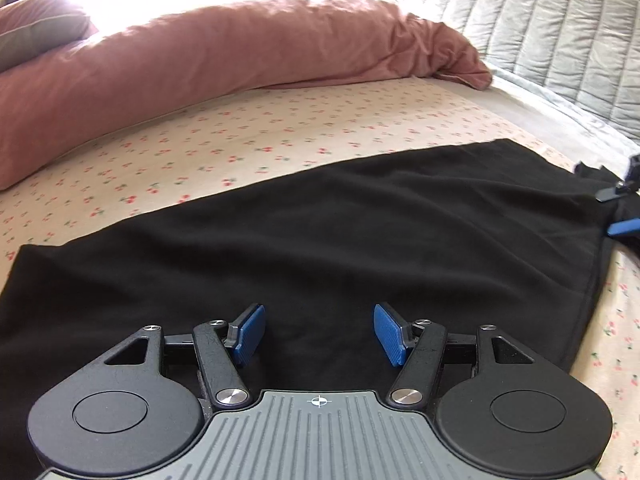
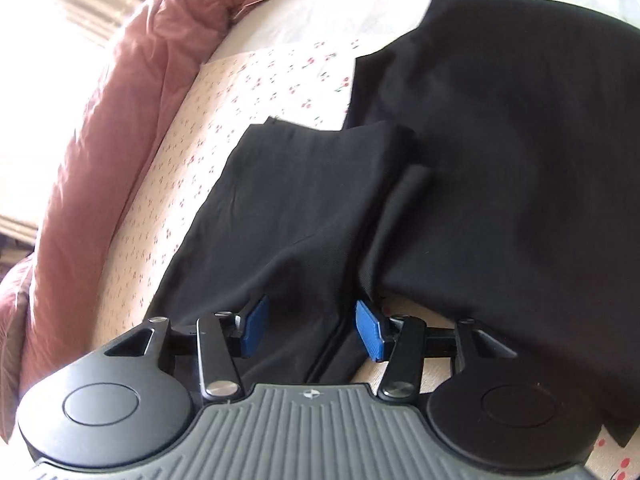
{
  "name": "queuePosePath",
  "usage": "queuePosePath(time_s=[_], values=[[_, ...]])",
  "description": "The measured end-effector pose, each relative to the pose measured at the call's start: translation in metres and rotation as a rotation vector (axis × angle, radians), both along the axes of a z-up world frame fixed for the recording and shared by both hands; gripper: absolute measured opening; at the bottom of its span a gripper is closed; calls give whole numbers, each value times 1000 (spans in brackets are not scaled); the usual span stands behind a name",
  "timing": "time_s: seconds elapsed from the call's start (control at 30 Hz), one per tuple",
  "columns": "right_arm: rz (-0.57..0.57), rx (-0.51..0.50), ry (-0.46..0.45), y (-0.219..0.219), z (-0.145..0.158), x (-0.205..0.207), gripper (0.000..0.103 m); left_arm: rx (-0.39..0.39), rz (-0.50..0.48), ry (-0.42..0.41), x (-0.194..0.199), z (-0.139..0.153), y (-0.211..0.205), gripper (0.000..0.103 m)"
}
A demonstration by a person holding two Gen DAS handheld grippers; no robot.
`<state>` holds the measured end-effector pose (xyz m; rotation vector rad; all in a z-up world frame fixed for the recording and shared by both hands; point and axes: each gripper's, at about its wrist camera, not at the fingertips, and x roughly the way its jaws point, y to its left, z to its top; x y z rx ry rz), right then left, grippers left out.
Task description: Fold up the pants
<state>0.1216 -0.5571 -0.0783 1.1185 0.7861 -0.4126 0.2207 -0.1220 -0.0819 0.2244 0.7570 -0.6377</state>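
Black pants point(image 1: 320, 232) lie spread across a cherry-print bed sheet point(image 1: 240, 136). My left gripper point(image 1: 319, 332) hovers low over the near part of the cloth, blue pads wide apart with nothing pinched. At the far right edge of the left wrist view, the right gripper point(image 1: 616, 210) sits at the pants' end. In the right wrist view the pants point(image 2: 500, 140) are partly doubled over, with a narrower folded part point(image 2: 288, 208) running toward me. My right gripper point(image 2: 312, 328) straddles that part, its pads either side of the cloth and not visibly pressing it.
A long pink duvet roll point(image 1: 200, 68) lies along the far side of the bed, also seen as the pink duvet point(image 2: 120, 120) at the left. A grey quilted headboard point(image 1: 540, 32) rises at the right. A pillow point(image 1: 36, 32) sits at the far left under a bright window.
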Motion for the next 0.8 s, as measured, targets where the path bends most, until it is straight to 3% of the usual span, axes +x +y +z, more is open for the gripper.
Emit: queuePosePath(time_s=[0.23,0.3,0.33,0.37,0.53,0.6,0.8], values=[[-8,11,-23,0,-7,6,40,-45,-233,-49,-54,8,-50,65],[-7,-22,-6,1,-9,11,30,-23,-261,-53,-62,5,-59,65],[-9,-51,7,2,-8,12,14,-16,-269,-50,-63,2,-60,65],[-15,-76,20,4,-7,11,0,-8,-271,-45,-63,0,-60,65],[-55,-44,-9,-4,2,-11,0,20,-246,-50,-48,-4,-40,65],[-48,-45,-19,-6,2,-13,0,8,-227,-3,-34,-5,-25,66],[-42,-56,33,3,-6,-5,0,9,-101,4,-8,-6,20,69]])
